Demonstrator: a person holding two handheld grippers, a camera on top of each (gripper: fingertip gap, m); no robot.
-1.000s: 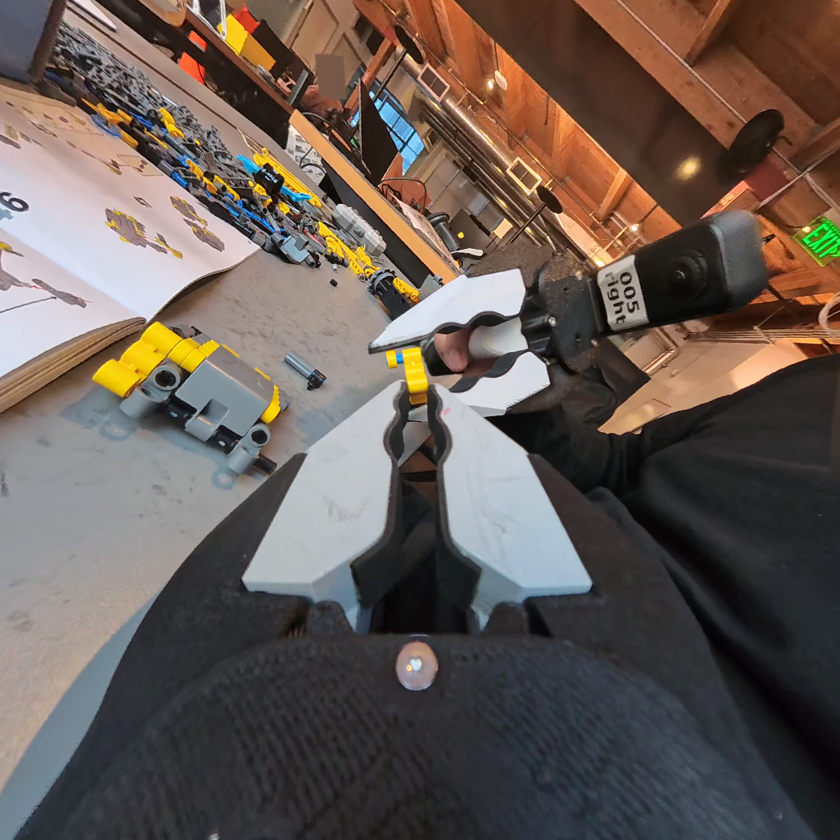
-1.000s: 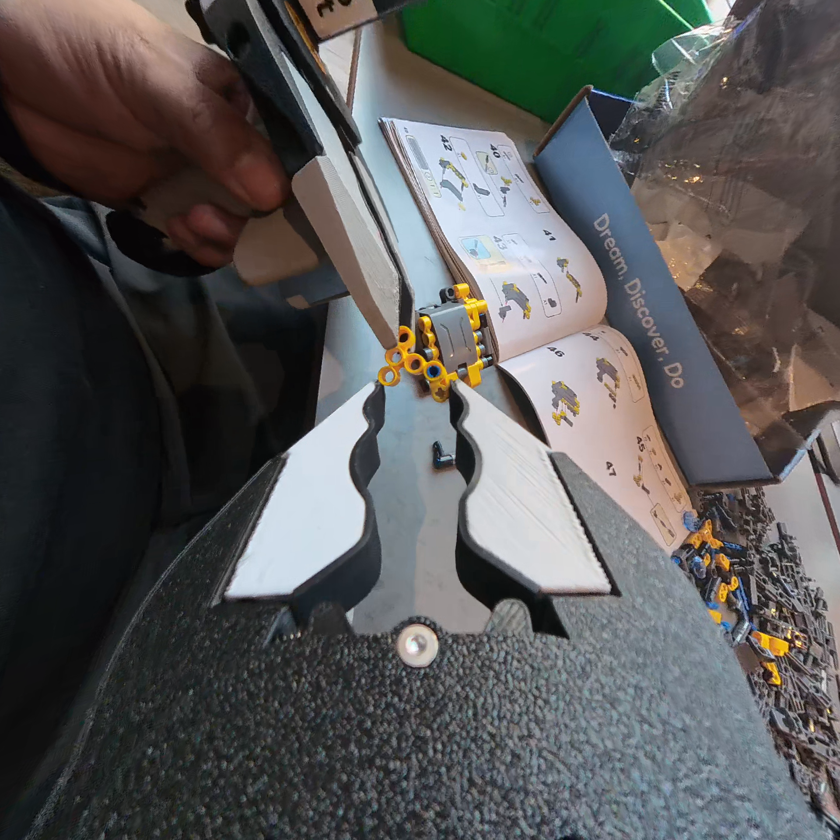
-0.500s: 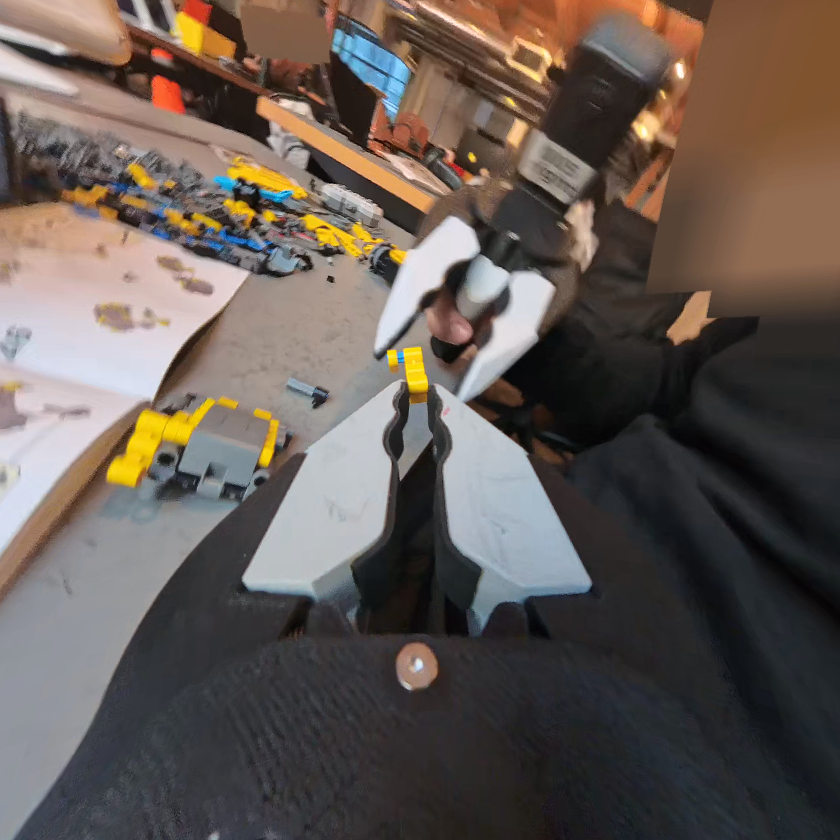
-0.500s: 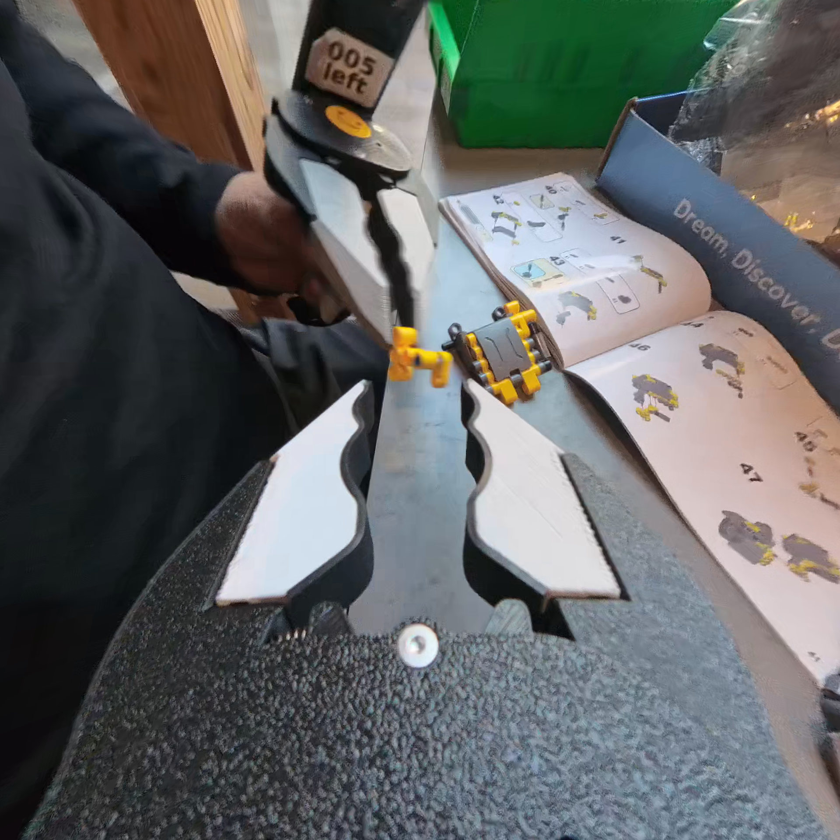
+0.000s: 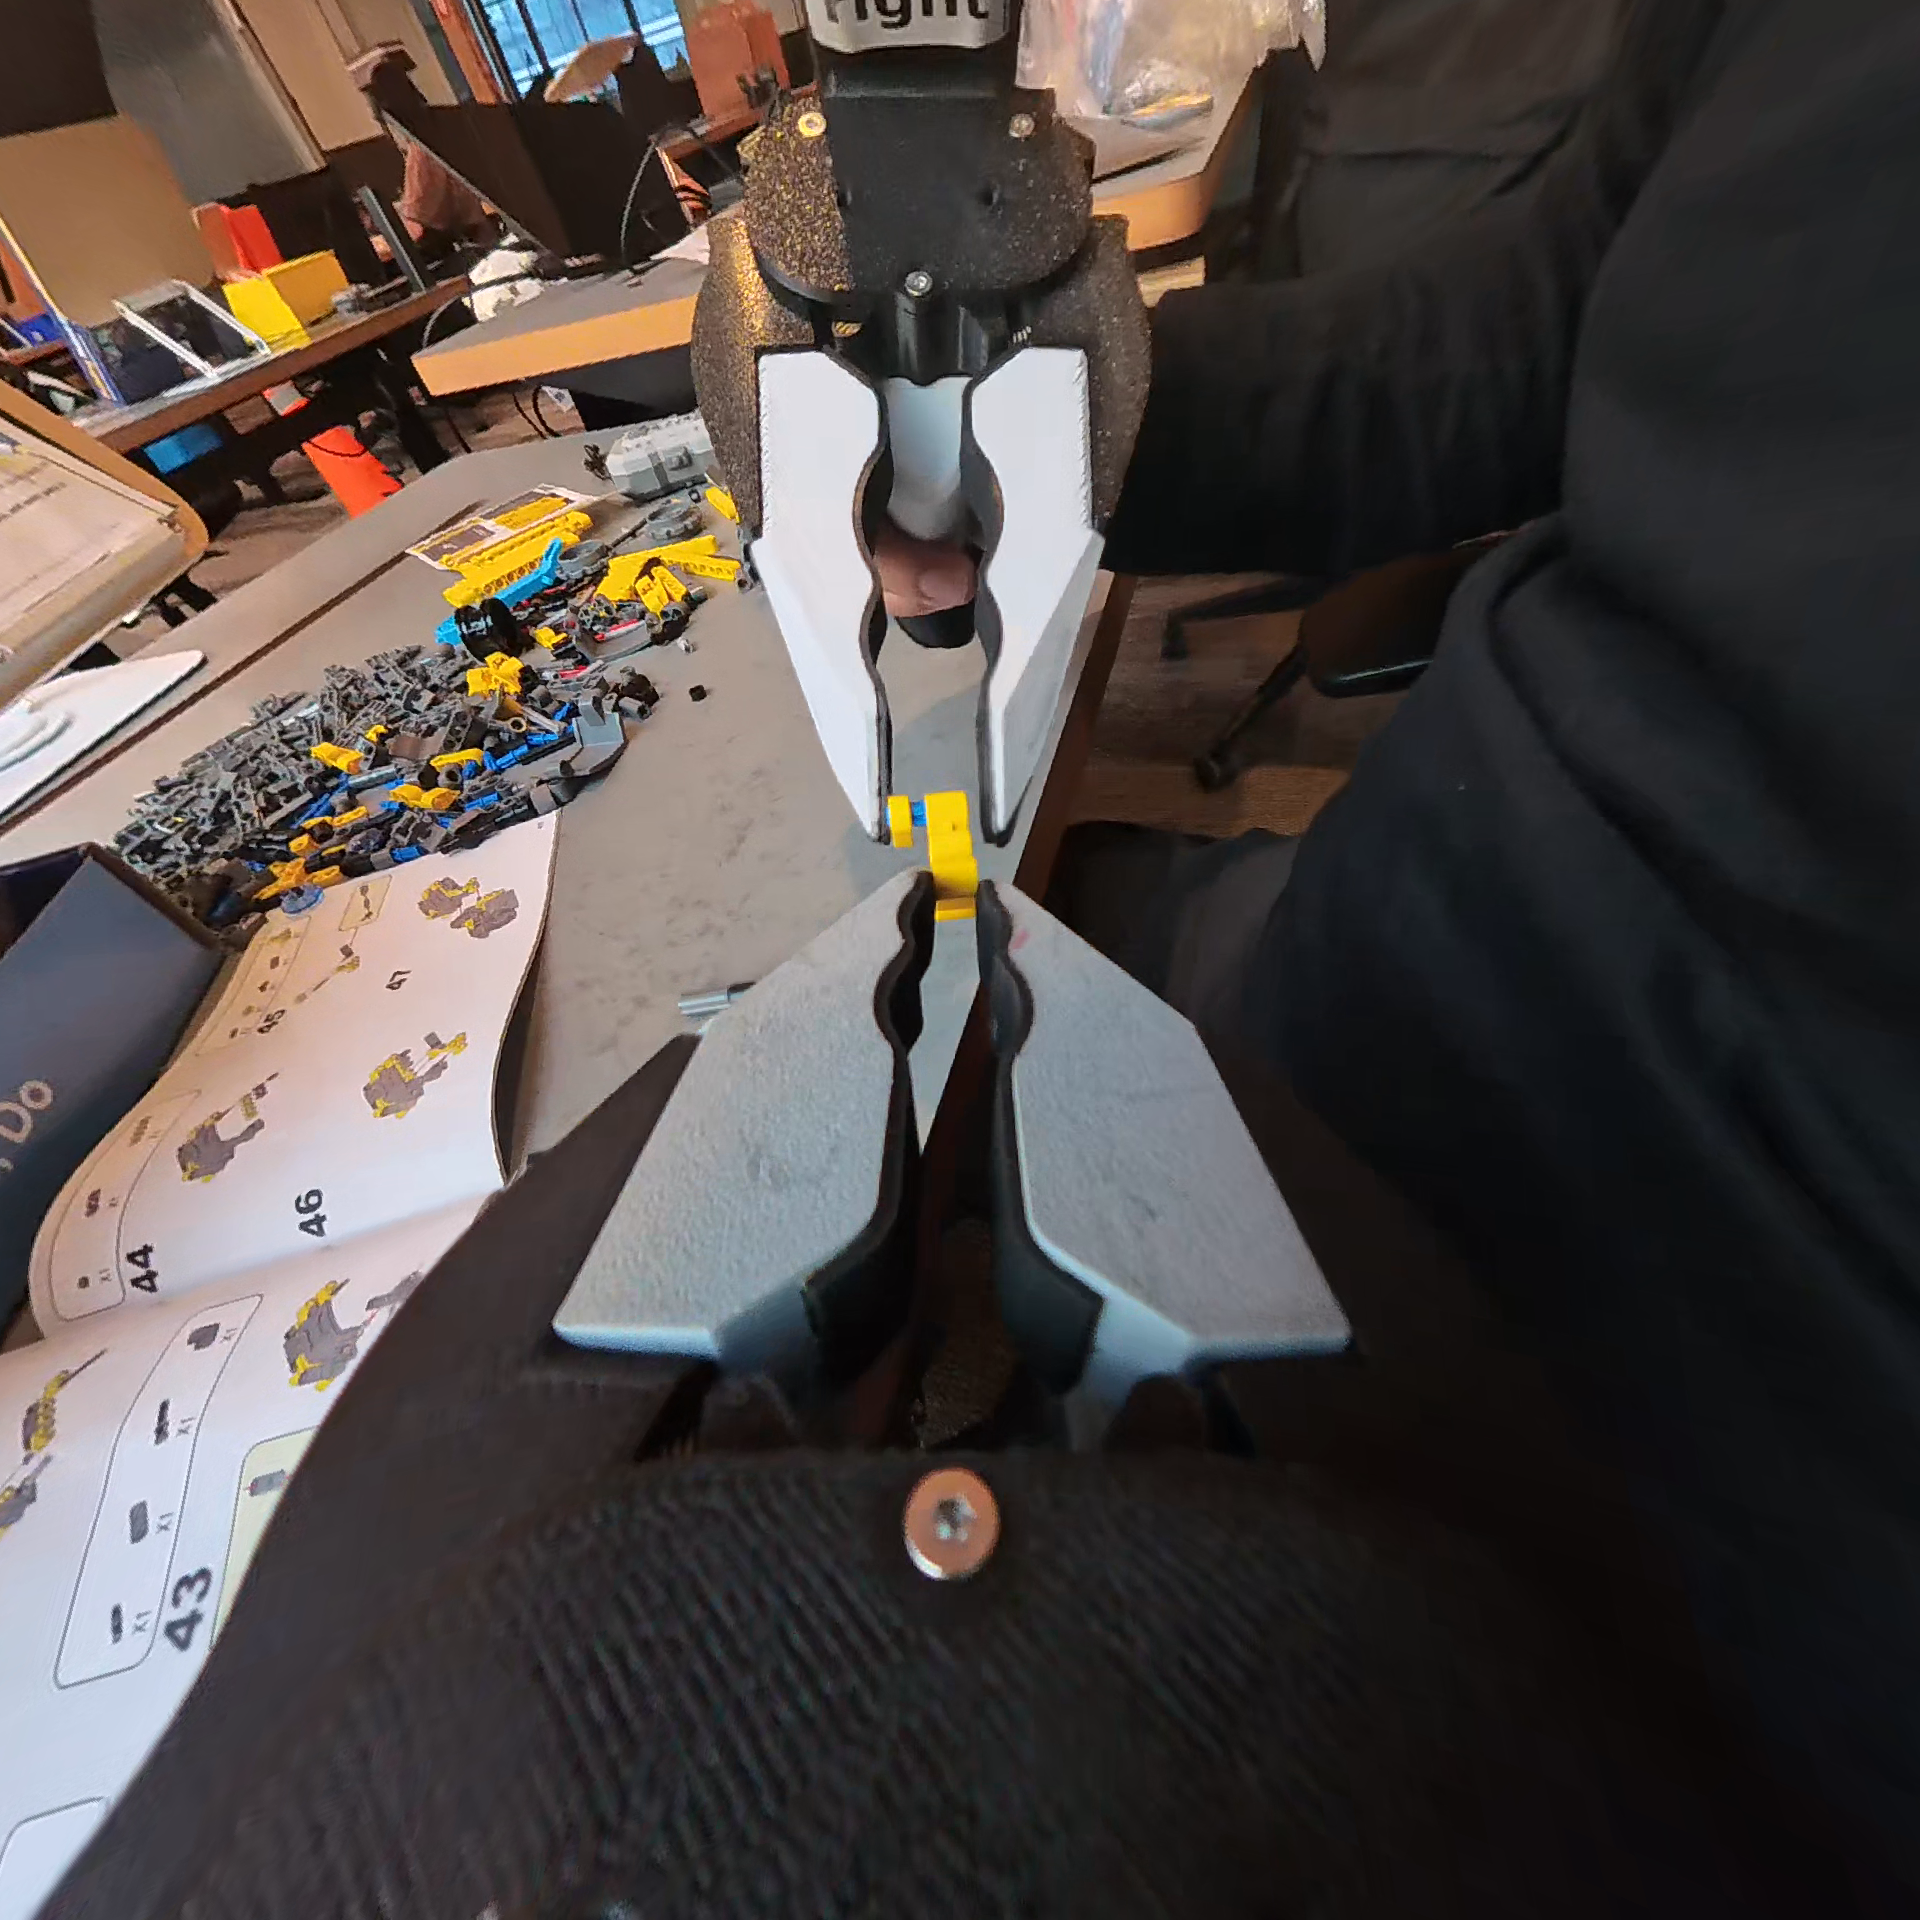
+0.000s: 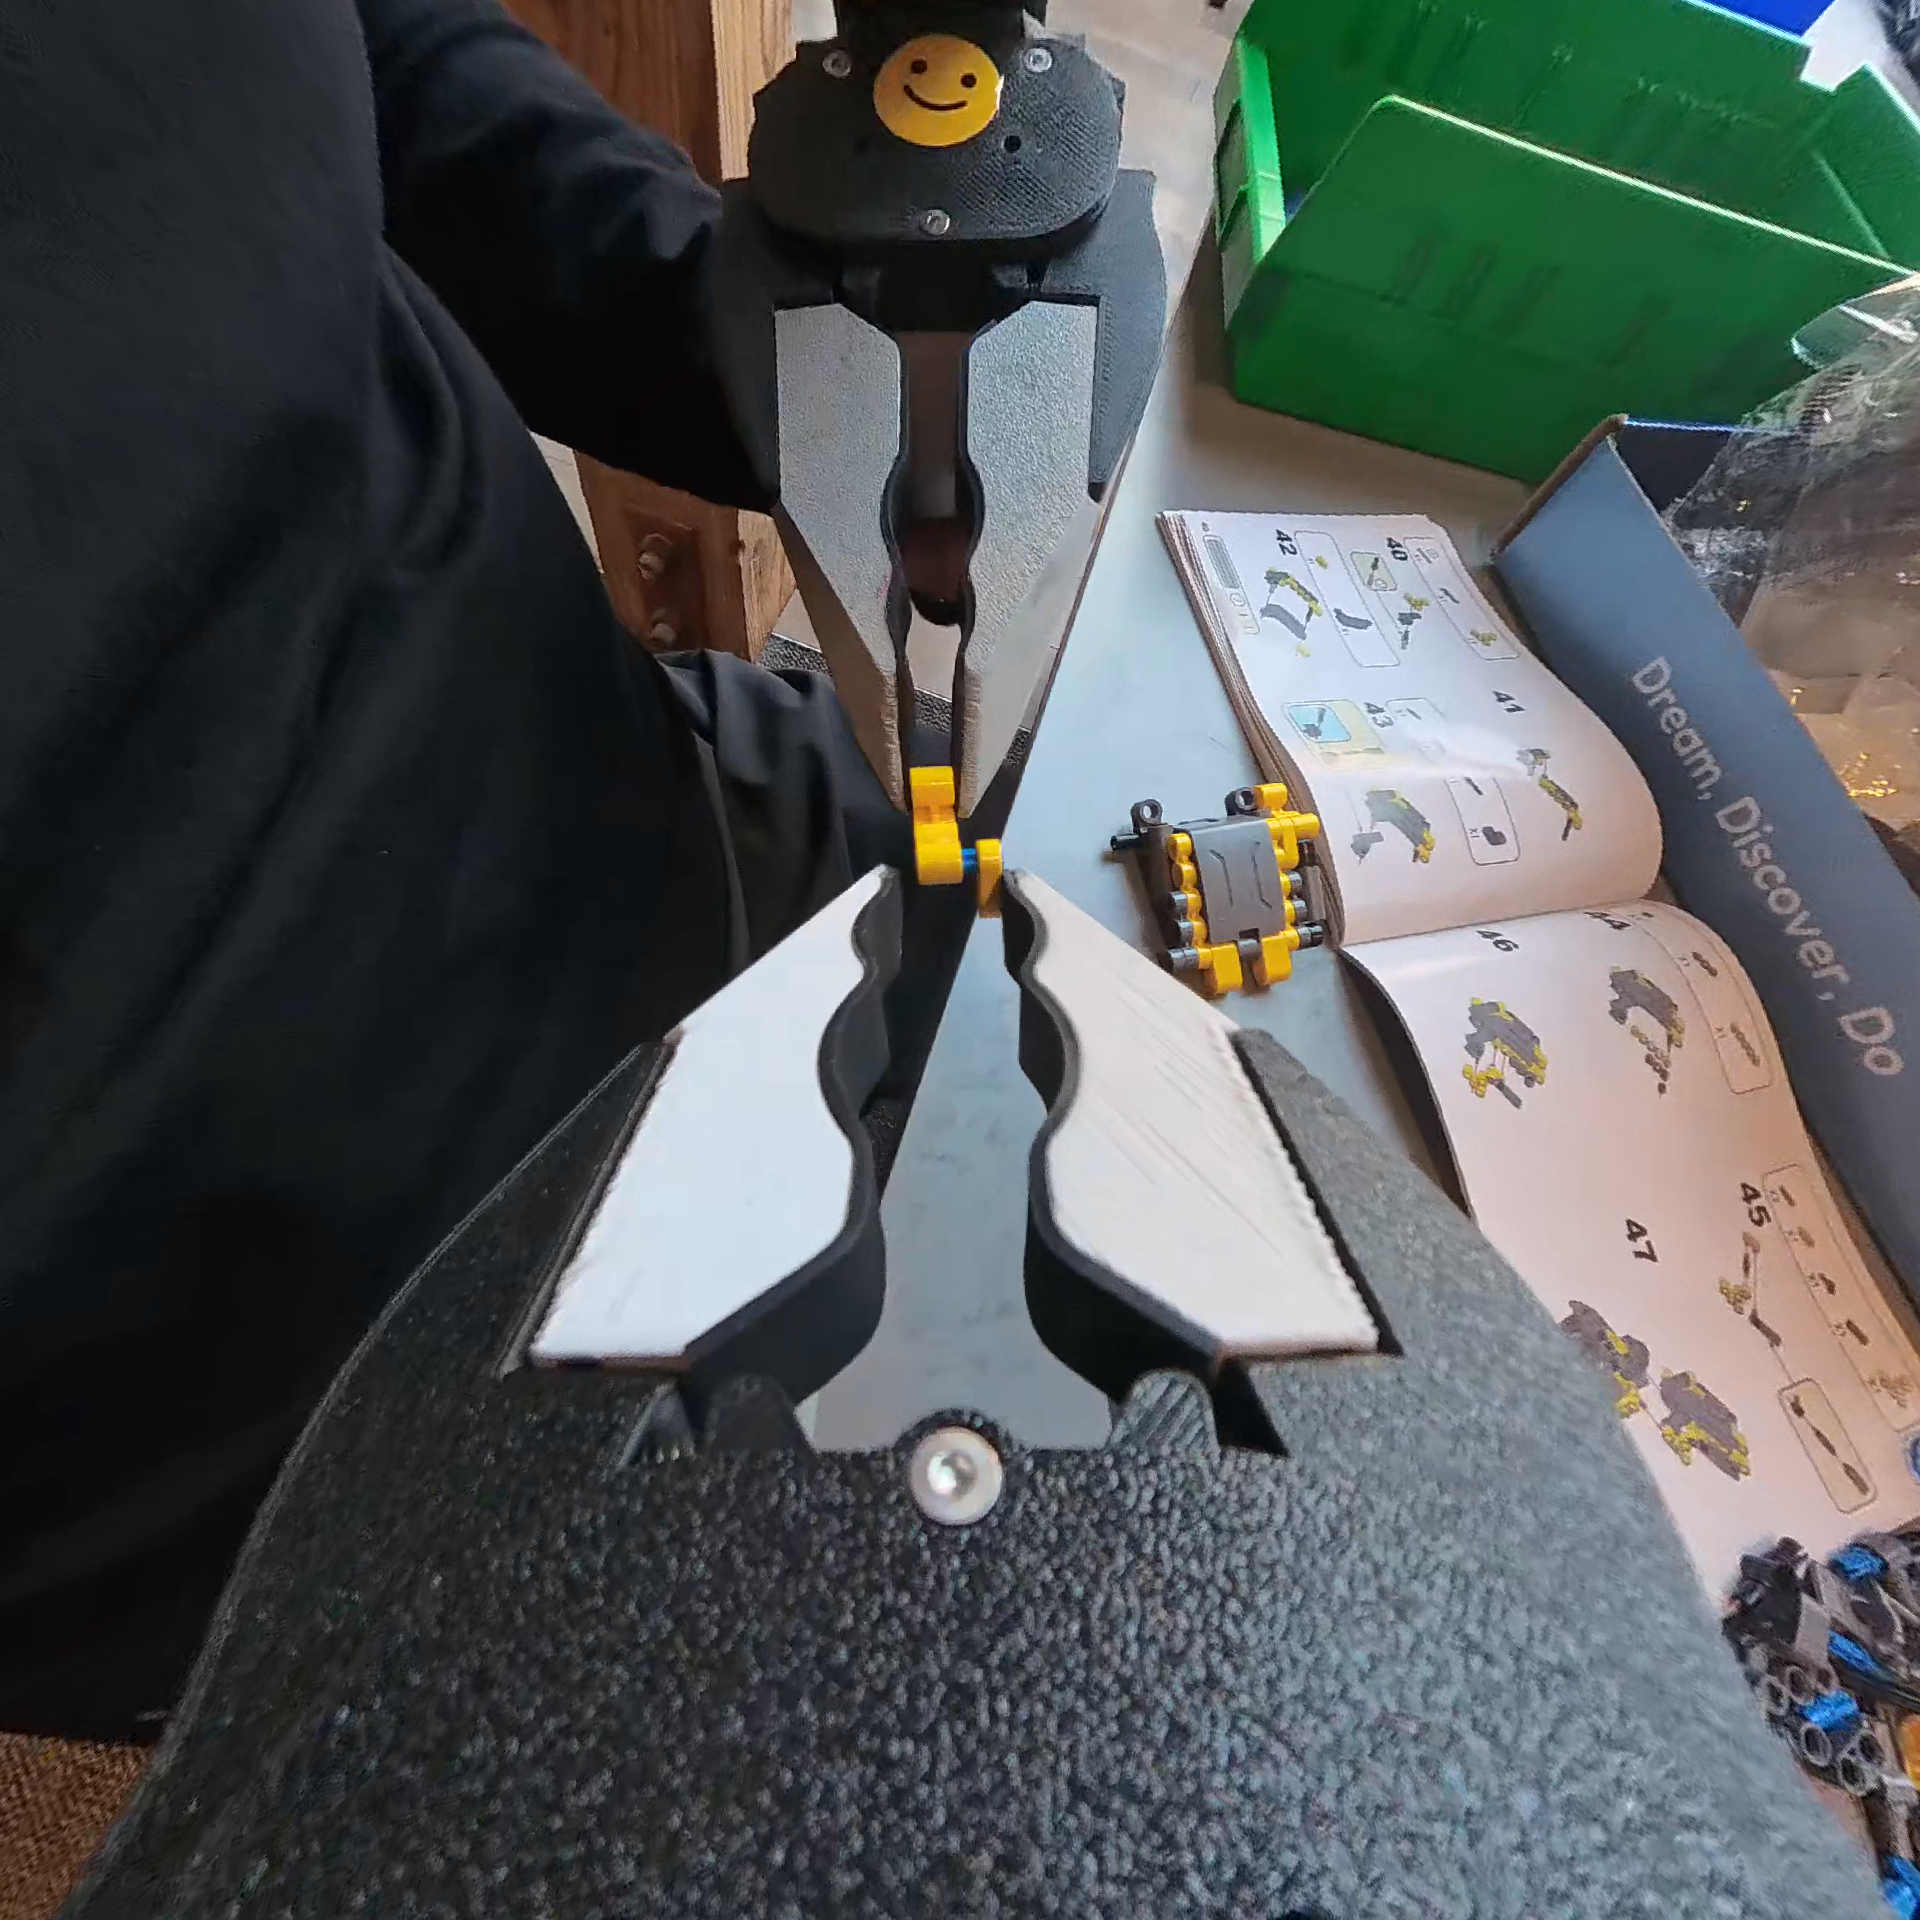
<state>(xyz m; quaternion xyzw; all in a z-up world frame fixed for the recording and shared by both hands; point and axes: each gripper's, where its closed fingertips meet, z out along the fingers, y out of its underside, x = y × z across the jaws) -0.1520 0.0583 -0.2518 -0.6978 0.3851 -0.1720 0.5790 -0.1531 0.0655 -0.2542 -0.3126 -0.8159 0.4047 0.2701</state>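
Left gripper [image 5: 948, 894] pinched nearly closed on the lower end of a small yellow piece [image 5: 948, 847]; the piece stands up out of its fingertips, held off the table [image 5: 727, 821].

Right gripper [image 5: 935, 826] faces the left one tip to tip, pointing back at it. Its jaws stand partly apart, tips at the level of the piece's upper end. From the left wrist view one white finger [image 5: 831, 623] sits against the small yellow part with a blue pin that sticks out sideways; the other finger is just beside the piece's far side.

Right wrist view: own gripper [image 6: 943, 888] with a clear gap between the fingers, the yellow piece [image 6: 940, 836] just ahead of the tips. The side part seems to touch the right-hand fingertip, though contact is hard to confirm at this angle. Beyond it, the left gripper [image 6: 933, 790] comes in from above, jaws narrow on the piece's top; a yellow smiley disc [image 6: 938, 88] sits on its body.

Around the tools:
- Grey-and-yellow block [image 6: 1231, 899] on the table, to the right of the right gripper's tips, touching the edge of an open booklet [image 6: 1455, 831].
- Blue box [image 6: 1714, 769] along the booklet's far side.
- Green bins [image 6: 1507, 281] beyond, farther right.
- Pile of loose parts [image 5: 374, 758], grey, yellow and blue, to the left of the left gripper, well apart from it.
- Small grey pin [image 5: 712, 1000] on the table just left of the left gripper's fingers.
- Black sleeve [image 5: 1558, 831] fills the right side of the left wrist view.
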